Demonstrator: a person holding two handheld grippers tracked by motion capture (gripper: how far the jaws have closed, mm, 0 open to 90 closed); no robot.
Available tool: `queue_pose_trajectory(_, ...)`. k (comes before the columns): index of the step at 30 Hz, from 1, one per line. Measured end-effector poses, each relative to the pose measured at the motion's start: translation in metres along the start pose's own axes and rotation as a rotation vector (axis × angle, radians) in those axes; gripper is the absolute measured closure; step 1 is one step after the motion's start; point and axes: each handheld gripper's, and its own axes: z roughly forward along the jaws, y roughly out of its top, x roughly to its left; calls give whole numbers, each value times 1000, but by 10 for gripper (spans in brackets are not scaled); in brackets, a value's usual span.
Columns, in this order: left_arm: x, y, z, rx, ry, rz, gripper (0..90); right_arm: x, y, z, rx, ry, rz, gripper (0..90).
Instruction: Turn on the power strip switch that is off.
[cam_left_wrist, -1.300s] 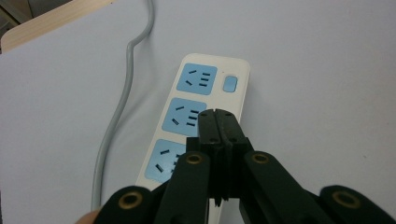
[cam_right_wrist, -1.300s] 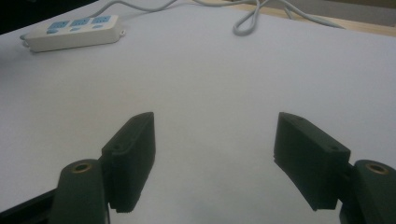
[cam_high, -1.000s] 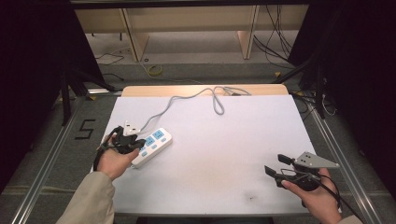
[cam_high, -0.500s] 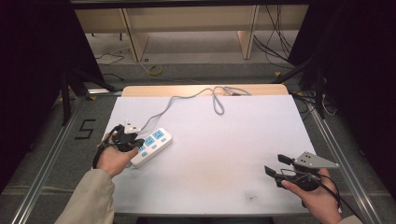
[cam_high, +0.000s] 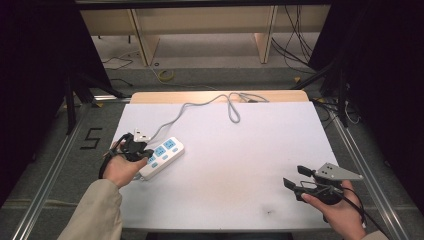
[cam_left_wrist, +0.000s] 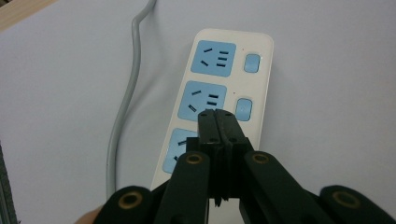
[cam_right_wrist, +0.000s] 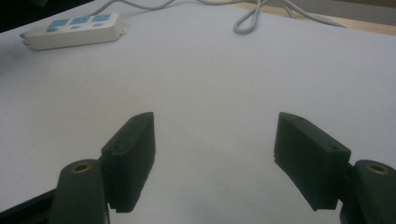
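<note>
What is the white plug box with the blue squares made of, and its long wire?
The plug box looks like hard, smooth plastic: its white shell has rounded edges and a slight sheen, and the blue socket faces and buttons look moulded. Its wire seems coated in soft grey rubber or vinyl, since it bends into loose curves and a loop on the table.

The high view looks down from above the near edge of the flat white worktop (cam_high: 240, 165). The left gripper view sits very close over the white plastic power strip with blue sockets (cam_left_wrist: 219, 88). The right gripper view looks low across the worktop, with that strip far off in its upper left.
</note>
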Motion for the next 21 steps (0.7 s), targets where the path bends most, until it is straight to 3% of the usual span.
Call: queue_pose_trajectory(21, 2, -1, 9, 62, -17, 31, 899, 0, 0, 1, 8, 2, -4, 298)
